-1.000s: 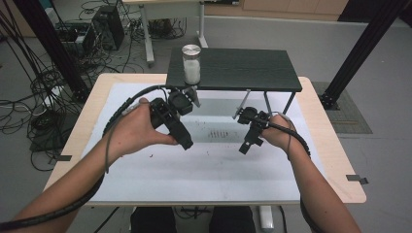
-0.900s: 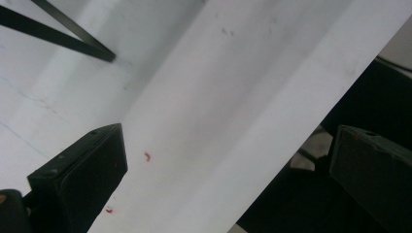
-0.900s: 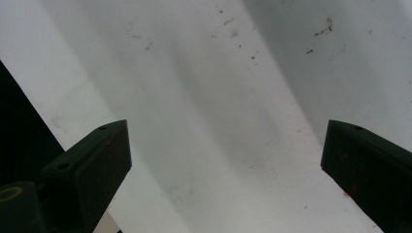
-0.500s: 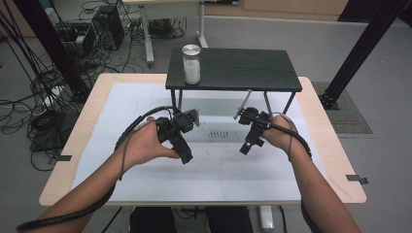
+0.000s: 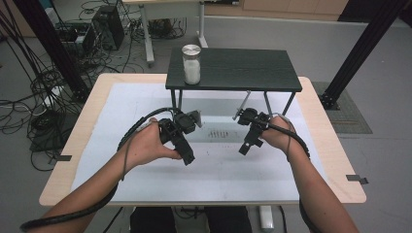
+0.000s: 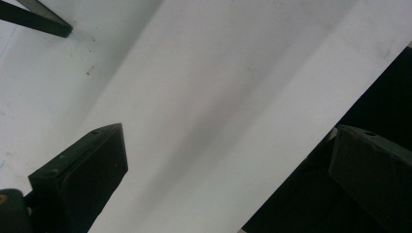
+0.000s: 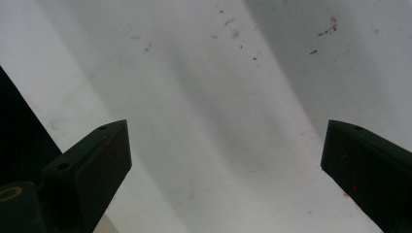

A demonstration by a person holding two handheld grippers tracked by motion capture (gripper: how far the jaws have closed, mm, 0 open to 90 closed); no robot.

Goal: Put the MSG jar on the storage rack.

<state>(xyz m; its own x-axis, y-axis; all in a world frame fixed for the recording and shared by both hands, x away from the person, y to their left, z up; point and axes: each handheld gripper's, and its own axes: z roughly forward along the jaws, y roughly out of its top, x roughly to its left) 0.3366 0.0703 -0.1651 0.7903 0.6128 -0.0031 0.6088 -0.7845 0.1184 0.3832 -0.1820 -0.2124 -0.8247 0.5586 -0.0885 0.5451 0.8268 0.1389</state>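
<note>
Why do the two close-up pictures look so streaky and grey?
In the left gripper view and right gripper view, soft shadow bands cross the white mat and the near black jaws are slightly blurred; the high view is evenly lit, with the jar sharp.

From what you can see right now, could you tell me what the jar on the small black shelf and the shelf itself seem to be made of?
The jar looks like clear glass: a white granular filling shows through its wall. Its lid looks like brushed metal, silvery with a dull sheen. The shelf top looks like dark wood or laminate, matt with faint grain lines; which one is unclear. Its legs look like thin metal rods.
</note>
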